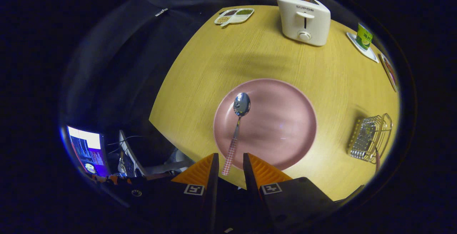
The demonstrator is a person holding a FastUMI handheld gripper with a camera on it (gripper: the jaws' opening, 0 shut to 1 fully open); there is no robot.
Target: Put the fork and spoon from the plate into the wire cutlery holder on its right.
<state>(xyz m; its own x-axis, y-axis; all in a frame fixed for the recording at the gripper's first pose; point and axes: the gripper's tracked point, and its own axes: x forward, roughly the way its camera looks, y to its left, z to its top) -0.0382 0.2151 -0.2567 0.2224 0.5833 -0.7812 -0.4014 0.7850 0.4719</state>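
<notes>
The bench (271, 59) is brightly and evenly lit from above, while the surroundings fall into deep darkness. A broad soft shadow lies across the bench between the toaster (303, 18) and the plate (282, 120). The plate looks smeared with motion blur, and the spoon (238, 120) bowl carries a bright glint. Fisheye distortion bends the bench edges and squeezes the wire cutlery holder (369, 137) at far right. A screen (87, 150) glows at near left.
</notes>
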